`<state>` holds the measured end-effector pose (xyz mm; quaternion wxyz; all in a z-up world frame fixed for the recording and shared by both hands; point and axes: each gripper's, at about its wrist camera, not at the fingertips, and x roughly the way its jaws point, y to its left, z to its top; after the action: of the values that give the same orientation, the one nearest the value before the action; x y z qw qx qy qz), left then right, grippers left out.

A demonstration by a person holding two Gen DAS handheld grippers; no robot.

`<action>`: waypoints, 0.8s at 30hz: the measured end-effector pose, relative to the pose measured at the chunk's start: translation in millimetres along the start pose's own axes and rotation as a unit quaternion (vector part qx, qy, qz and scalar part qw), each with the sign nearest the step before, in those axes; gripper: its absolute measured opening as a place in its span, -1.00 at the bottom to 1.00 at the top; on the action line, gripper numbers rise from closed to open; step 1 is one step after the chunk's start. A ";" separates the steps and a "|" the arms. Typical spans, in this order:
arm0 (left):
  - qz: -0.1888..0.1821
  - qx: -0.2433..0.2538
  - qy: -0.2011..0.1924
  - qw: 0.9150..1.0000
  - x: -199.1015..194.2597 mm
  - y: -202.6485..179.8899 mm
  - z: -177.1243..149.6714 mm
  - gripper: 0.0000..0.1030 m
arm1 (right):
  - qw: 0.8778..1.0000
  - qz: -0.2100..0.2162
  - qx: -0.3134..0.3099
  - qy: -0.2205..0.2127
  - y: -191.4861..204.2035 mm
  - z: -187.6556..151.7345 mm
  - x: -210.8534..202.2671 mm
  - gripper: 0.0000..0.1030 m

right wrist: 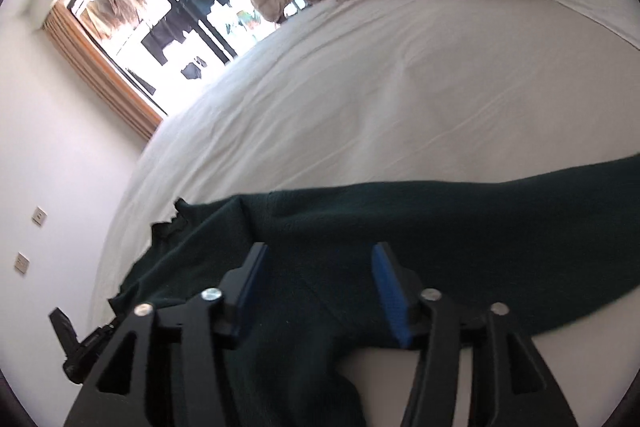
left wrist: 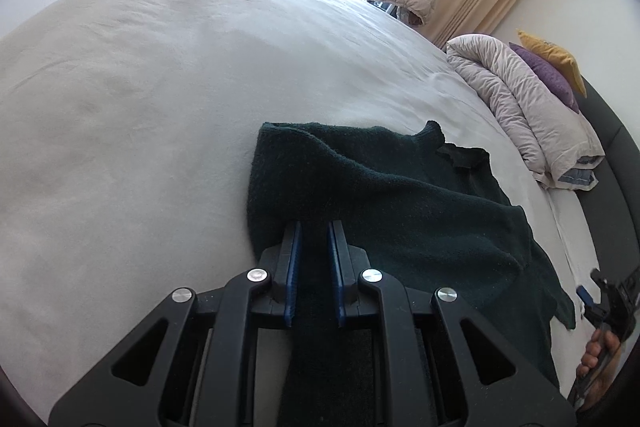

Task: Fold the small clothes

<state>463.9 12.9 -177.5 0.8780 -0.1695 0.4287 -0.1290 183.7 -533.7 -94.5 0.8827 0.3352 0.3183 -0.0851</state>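
Left wrist view: we log our left tongs [left wrist: 314, 227] nearly closed, pinching a fold of the dark green knitted garment [left wrist: 392, 195].
Garment place: spread on the white-sheeted bed [left wrist: 140, 99], long axis running from the left tongs toward the right.
Right tongs [right wrist: 320, 263]: jaws wide, nothing held, garment directly beneath.
Nearer free edge: we judge the right tongs.
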 end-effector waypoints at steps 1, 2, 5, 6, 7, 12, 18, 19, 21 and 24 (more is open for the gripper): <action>0.003 -0.007 -0.003 1.000 -8.6 -2.1 -3.0 -0.73 | 1.000 -0.001 0.011 -0.015 -17.2 -0.3 -23.0 0.39; 0.001 -0.014 -0.004 1.000 -17.1 -6.3 -5.8 -0.73 | 0.999 -0.005 0.026 -0.025 -36.0 -1.3 -42.2 0.41; -0.049 -0.020 -0.006 0.999 -42.9 -30.0 -18.2 -0.73 | 0.992 -0.017 0.115 -0.047 -102.2 -7.3 -88.4 0.41; -0.062 -0.016 -0.004 0.998 -48.8 -41.7 -24.3 -0.73 | 0.987 -0.018 0.148 -0.055 -123.9 -10.9 -100.6 0.41; -0.075 -0.007 0.002 0.997 -52.2 -55.2 -31.4 -0.73 | 0.981 -0.022 0.179 -0.064 -145.5 -14.8 -112.3 0.41; -0.094 0.055 0.039 0.993 -48.6 -105.1 -74.2 -0.73 | 0.952 -0.027 0.293 -0.081 -210.3 -35.3 -134.3 0.41; -0.120 0.029 0.057 0.991 -20.4 -86.1 -116.9 -0.73 | 0.934 0.017 0.351 -0.066 -232.9 -36.7 -104.3 0.41; -0.130 0.014 0.056 0.990 -19.6 -80.8 -117.3 -0.73 | 0.930 0.023 0.360 -0.076 -235.7 -35.7 -102.1 0.40; -0.140 0.002 0.060 0.988 -13.8 -76.0 -115.2 -0.73 | 0.917 0.035 0.384 -0.100 -244.5 -31.2 -96.1 0.36; -0.143 0.002 0.059 0.988 -11.2 -76.3 -116.5 -0.73 | 0.911 0.030 0.394 -0.121 -252.9 -18.2 -85.9 0.26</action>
<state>358.2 -74.2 -205.3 0.8242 -0.2191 0.4507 -0.2638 15.3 -719.8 -187.7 0.7129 0.6521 0.1400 -0.2168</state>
